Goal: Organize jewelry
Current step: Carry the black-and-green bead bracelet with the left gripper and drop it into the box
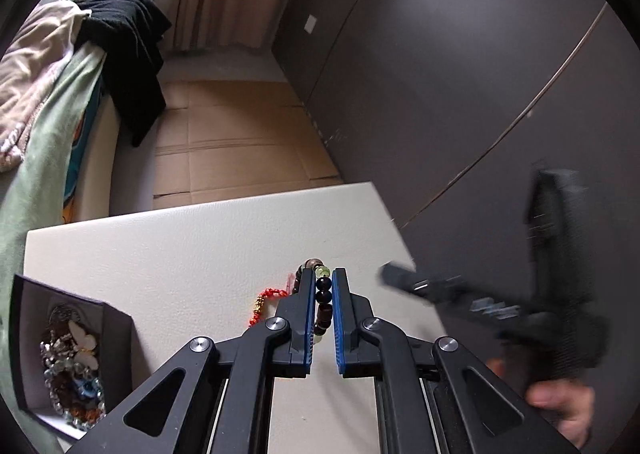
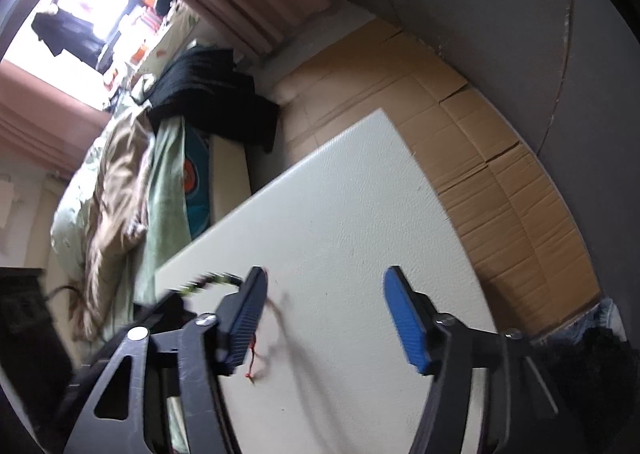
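On the white bench [image 1: 192,254], in the left wrist view, the left gripper [image 1: 323,286] has its jaws drawn narrow around a beaded bracelet [image 1: 323,308] of dark, brown and pale green beads; the black fingers hide much of its loop. Just left of it lies a red-and-gold beaded strand [image 1: 264,300], partly tucked behind the left finger. At the lower left stands an open black jewelry box [image 1: 116,338] heaped with pieces, its near end cut off by the frame edge. To the right, the right gripper [image 1: 404,280] is smeared by motion, with a blurred hand [image 1: 560,402] beneath it.

In the right wrist view, the right gripper [image 2: 326,286] holds its jaws wide over bare bench [image 2: 360,214], gripping nothing. A blurred streak of green beads [image 2: 212,280] shows beyond its left finger, and a thin red thread [image 2: 251,362] lies below it. Flattened cardboard [image 2: 500,182] covers the floor behind.
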The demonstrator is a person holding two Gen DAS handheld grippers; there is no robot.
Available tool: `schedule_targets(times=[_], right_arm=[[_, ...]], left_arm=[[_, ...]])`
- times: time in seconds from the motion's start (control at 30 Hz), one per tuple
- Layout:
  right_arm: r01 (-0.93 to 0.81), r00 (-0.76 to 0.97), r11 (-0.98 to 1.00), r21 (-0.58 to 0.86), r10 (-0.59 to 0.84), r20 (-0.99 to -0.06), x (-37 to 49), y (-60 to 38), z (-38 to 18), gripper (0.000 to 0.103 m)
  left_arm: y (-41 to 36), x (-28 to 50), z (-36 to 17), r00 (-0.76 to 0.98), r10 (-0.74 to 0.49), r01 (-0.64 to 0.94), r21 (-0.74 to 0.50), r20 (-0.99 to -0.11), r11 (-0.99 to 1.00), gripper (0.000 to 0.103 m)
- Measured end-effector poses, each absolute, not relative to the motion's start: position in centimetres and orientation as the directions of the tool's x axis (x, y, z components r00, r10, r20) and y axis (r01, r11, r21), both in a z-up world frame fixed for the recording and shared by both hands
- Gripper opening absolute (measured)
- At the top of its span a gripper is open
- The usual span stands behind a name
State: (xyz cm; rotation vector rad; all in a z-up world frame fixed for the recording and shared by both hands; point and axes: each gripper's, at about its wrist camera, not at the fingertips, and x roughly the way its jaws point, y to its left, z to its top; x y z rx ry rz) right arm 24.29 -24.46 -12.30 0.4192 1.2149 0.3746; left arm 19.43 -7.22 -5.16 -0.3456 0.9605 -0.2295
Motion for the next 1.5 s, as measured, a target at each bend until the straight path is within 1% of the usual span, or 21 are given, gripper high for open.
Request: schedule_targets(times=[0.03,0.17,0.23,0.33,0.43,0.6,0.7,0.73,0.77,0.8,0.9,1.03,1.13,1.33,1.4,1.47,1.5], right_arm=[[-0.066,0.293,0.864,0.499,0.495,-0.818,24.3,-24.0,-12.5,0.054],[-0.119,0.246,0.847,0.519,0.531,-0.811,24.3,-22.0,-13.2,0.054],[-0.139,0.236,0.853,0.503,0.521,-0.820,24.2,-20.9,-13.4,0.053],[-0.162,0.216,0.852,0.498,0.523,-0.825,24.1,-19.5,-13.9,0.046],[-0.188,0.204,0.854,0.484,0.516,-0.832,23.9,-18.5,-14.0,0.045],[-0.219,0.202,0.871,0.440,0.482,-0.853,23.9,-16.5,-14.6,0.044],[-0.239,0.228,0.893,0.382,0.434,-0.872,23.7,-15.7,-15.0,0.041],[-0.250,0.229,0.900,0.358,0.414,-0.881,23.6,-15.5,-15.0,0.031],[-0.255,0.240,0.909,0.331,0.391,-0.889,23.6,-15.3,-15.0,0.015],[-0.252,0.243,0.914,0.319,0.379,-0.893,23.5,-15.2,-15.1,0.005],[-0.250,0.240,0.908,0.335,0.393,-0.888,23.5,-15.3,-15.0,0.005],[-0.260,0.242,0.875,0.408,0.468,-0.850,23.2,-15.4,-13.9,0.005],[-0.271,0.249,0.840,0.469,0.532,-0.809,22.5,-15.6,-12.4,0.005],[-0.300,0.281,0.783,0.545,0.619,-0.734,21.0,-15.4,-9.9,0.005],[-0.309,0.282,0.752,0.581,0.657,-0.700,20.7,-15.2,-9.1,0.005],[-0.325,0.280,0.721,0.611,0.691,-0.667,20.2,-15.0,-8.3,0.005],[-0.339,0.279,0.703,0.625,0.710,-0.647,19.9,-14.7,-7.8,0.005]], left_arm=[[-7.0,19.2,-4.8,0.561,-0.338,0.035,-0.386,-0.756,0.922,0.008],[-6.1,18.4,-3.4,0.588,-0.316,0.022,-0.376,-0.744,0.927,0.008],[-5.5,18.0,-2.9,0.602,-0.291,0.011,-0.357,-0.744,0.934,0.008],[-4.3,17.5,-2.7,0.609,-0.261,-0.019,-0.343,-0.749,0.939,0.008],[-2.4,16.5,-2.6,0.616,-0.222,-0.065,-0.329,-0.756,0.942,0.008],[0.6,14.4,-2.6,0.621,-0.162,-0.141,-0.312,-0.767,0.939,0.008],[2.1,13.1,-2.1,0.634,-0.130,-0.171,-0.302,-0.762,0.938,0.008],[2.6,12.7,-1.9,0.637,-0.123,-0.180,-0.302,-0.761,0.936,0.008],[3.2,12.3,-1.8,0.638,-0.114,-0.191,-0.300,-0.762,0.935,0.008],[3.5,12.0,-1.7,0.638,-0.108,-0.198,-0.298,-0.763,0.934,0.008],[4.5,11.0,-1.4,0.640,-0.081,-0.224,-0.287,-0.764,0.932,0.008],[5.5,9.8,-1.2,0.643,-0.059,-0.248,-0.281,-0.764,0.927,0.008],[6.2,9.3,-1.4,0.643,-0.046,-0.265,-0.278,-0.764,0.923,0.008],[7.3,8.7,-2.2,0.632,-0.051,-0.301,-0.305,-0.773,0.903,0.008],[7.6,8.7,-2.7,0.599,-0.025,-0.329,-0.274,-0.800,0.904,0.009],[8.1,8.5,-3.2,0.574,-0.012,-0.358,-0.264,-0.819,0.896,0.013],[8.4,8.2,-3.4,0.575,-0.030,-0.358,-0.285,-0.817,0.889,0.026]])
